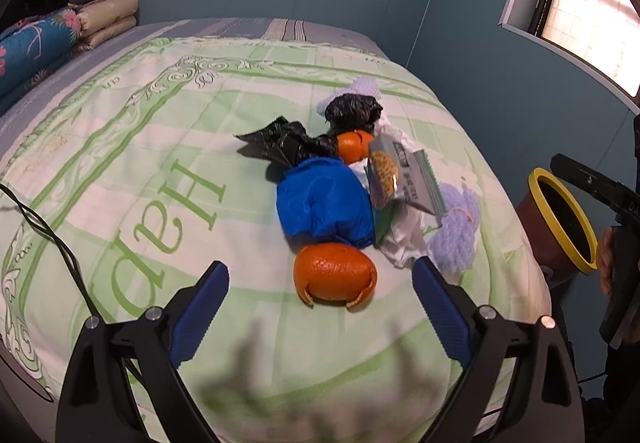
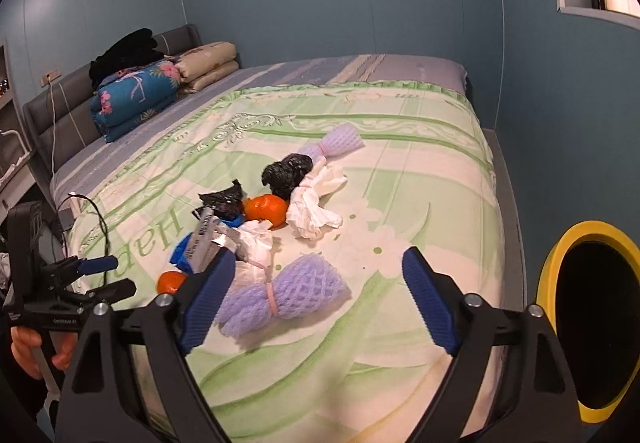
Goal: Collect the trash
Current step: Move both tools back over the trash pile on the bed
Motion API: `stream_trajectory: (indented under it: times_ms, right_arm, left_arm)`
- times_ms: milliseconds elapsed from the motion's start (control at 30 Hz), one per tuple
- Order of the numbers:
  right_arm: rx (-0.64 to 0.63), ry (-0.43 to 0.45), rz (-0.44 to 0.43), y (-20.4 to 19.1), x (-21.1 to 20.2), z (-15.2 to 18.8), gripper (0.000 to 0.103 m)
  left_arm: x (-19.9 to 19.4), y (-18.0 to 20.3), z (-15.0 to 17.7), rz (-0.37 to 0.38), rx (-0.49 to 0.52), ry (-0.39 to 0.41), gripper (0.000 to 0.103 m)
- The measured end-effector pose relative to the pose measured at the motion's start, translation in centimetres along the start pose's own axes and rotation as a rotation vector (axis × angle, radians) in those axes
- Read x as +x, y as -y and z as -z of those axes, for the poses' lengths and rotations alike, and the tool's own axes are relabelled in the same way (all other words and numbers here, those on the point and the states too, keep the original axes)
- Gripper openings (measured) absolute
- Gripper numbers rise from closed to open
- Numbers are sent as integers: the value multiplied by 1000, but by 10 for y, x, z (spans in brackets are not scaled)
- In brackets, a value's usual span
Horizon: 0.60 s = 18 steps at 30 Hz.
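A heap of trash lies on the green-and-white bedspread [image 1: 160, 147]. Nearest my left gripper [image 1: 321, 265] is an orange peel [image 1: 334, 275], just ahead of its wide-apart blue fingers. Behind the peel are a blue plastic bag [image 1: 324, 199], black bags [image 1: 288, 147], a snack wrapper [image 1: 400, 179] and white tissue [image 1: 404, 239]. My right gripper [image 2: 319, 254] is open above a purple foam net [image 2: 288, 291], which lies between its fingers without touching them. A yellow-rimmed bin [image 2: 560, 255] stands beside the bed on the right.
Folded quilts and pillows [image 2: 136, 95] are stacked by the grey headboard. A black cable [image 1: 48, 235] runs over the bed's left edge. A second purple net [image 2: 340, 139] lies at the far end of the heap. Blue walls and a window [image 1: 592, 3] close in the right side.
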State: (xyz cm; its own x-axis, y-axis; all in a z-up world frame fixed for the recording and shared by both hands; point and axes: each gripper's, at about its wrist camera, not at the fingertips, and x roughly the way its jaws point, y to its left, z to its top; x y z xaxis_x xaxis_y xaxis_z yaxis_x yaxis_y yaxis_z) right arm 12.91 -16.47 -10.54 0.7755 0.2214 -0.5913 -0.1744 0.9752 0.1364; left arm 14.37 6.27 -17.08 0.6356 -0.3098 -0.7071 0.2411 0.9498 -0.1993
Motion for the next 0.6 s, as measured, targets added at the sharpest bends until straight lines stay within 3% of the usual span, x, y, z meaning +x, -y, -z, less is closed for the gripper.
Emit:
stream_trajectory:
  times_ms: [233, 600]
  right_arm:
    - [9, -130, -39, -2, 41, 10, 81]
    - [14, -206, -56, -7, 80, 16, 76]
  left_arm:
    - [21, -2, 4, 16, -25, -39, 89]
    - [46, -1, 7, 22, -34, -84, 89]
